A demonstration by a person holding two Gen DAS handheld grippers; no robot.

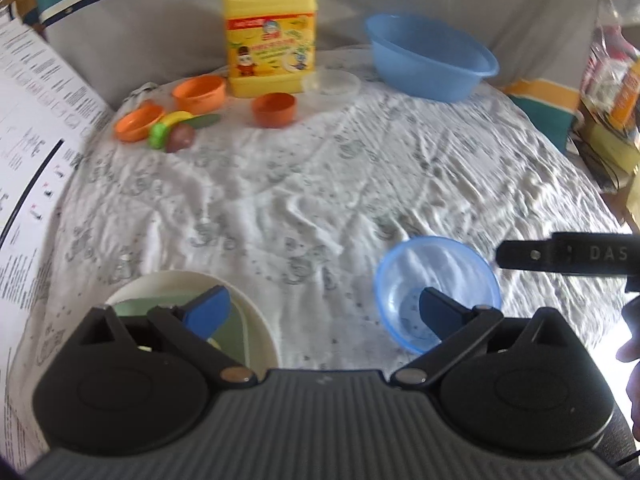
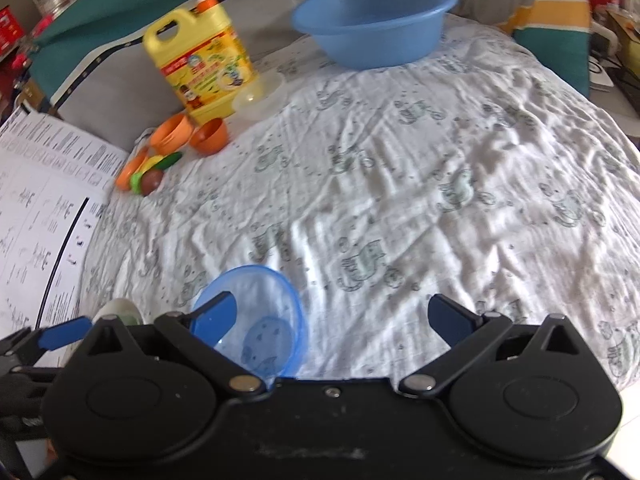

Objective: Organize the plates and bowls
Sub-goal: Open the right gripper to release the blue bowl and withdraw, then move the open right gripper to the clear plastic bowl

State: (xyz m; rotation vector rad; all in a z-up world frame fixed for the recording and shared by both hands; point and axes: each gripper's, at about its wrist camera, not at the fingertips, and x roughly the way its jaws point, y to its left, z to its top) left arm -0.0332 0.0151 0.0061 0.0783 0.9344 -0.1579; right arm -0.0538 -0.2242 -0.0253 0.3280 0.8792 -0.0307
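Note:
A clear blue small bowl (image 1: 438, 280) sits on the white cloth near me; it also shows in the right wrist view (image 2: 260, 312). A cream plate (image 1: 256, 320) with a green dish (image 1: 234, 330) on it lies at near left. My left gripper (image 1: 324, 308) is open, one finger over the plate, the other over the blue bowl. My right gripper (image 2: 332, 316) is open, its left finger over the blue bowl's rim. Orange bowls (image 1: 199, 92) (image 1: 274, 110) and a clear bowl (image 1: 331, 83) stand at the far side.
A yellow detergent jug (image 1: 270, 36) and a large blue basin (image 1: 430, 56) stand at the back. Toy fruit (image 1: 172, 130) lies by an orange dish (image 1: 138, 122) at far left. A printed sheet (image 1: 36, 128) lines the left edge. Clutter fills the right side.

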